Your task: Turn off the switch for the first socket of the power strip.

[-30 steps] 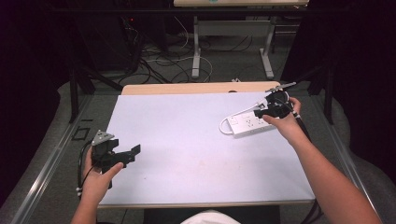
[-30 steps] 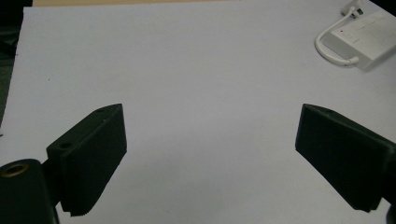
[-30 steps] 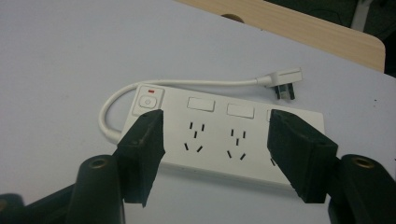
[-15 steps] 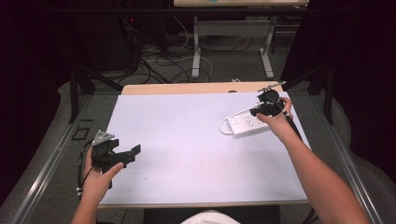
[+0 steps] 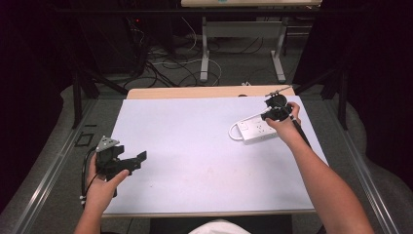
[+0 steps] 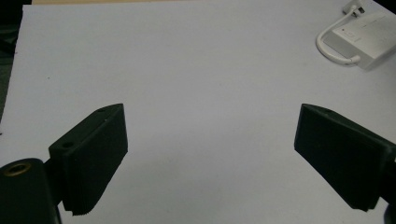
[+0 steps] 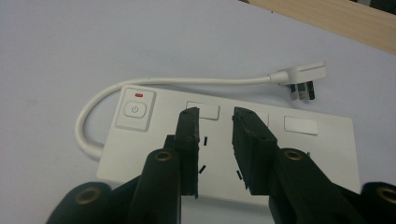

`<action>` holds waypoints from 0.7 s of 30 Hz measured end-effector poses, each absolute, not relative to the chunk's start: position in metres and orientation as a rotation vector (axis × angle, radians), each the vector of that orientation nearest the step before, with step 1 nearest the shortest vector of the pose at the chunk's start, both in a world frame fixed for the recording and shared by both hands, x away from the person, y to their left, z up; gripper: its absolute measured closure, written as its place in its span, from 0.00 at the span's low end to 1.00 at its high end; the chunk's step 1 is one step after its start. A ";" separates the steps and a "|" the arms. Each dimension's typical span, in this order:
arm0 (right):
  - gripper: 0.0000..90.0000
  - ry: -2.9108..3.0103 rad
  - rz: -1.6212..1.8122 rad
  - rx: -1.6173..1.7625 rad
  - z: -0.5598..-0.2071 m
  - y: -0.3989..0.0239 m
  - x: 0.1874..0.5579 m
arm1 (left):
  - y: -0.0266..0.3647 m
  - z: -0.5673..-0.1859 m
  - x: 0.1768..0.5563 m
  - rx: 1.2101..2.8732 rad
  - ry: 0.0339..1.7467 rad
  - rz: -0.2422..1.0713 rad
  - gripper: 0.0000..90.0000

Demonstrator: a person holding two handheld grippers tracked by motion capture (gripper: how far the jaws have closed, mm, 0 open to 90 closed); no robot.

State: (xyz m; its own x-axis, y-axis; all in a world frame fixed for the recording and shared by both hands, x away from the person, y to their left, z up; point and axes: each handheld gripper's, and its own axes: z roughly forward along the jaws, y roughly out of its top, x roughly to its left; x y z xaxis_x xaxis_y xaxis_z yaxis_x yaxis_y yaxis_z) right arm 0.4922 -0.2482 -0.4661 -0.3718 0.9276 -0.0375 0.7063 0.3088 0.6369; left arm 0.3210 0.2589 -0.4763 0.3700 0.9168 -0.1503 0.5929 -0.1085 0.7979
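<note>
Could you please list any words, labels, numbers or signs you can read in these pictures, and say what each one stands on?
No words, brands or numbers can be read.
Power symbol (a circle with a stroke): on the switch button at the end of the white power strip.
Small red bar above that button: an indicator mark, no text.
Pale rectangles along the power strip's top edge: blank as far as the right gripper view shows.

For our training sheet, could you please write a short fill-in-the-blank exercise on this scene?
1. The right gripper hovers over a white ____ strip.
2. The strip's power button sits at the end where the ____ comes out.
3. The left gripper has its jaws wide ____.

Missing words: power; cable; open
</note>
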 end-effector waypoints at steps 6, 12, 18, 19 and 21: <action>0.89 2.179 0.746 1.477 -0.471 -0.247 0.498 | 0.259 -0.476 0.321 1.806 1.322 0.495 0.11; 0.93 2.148 0.754 1.511 -0.478 -0.247 0.506 | 0.259 -0.476 0.321 1.809 1.321 0.494 0.11; 0.98 2.129 0.760 1.522 -0.482 -0.250 0.511 | 0.260 -0.476 0.321 1.806 1.324 0.492 0.11; 1.00 2.114 0.773 1.542 -0.484 -0.249 0.512 | 0.260 -0.476 0.321 1.804 1.325 0.492 0.11; 1.00 2.107 0.780 1.549 -0.485 -0.249 0.513 | 0.260 -0.476 0.321 1.804 1.326 0.492 0.11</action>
State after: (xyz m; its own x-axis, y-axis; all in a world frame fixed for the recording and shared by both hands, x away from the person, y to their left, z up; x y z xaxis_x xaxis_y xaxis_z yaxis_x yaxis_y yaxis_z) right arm 0.5125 -0.2487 -0.4846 -0.2989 0.9543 0.0010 0.7252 0.2264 0.6503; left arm 0.3210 0.2597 -0.4759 0.3677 0.9172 -0.1536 0.5947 -0.1049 0.7971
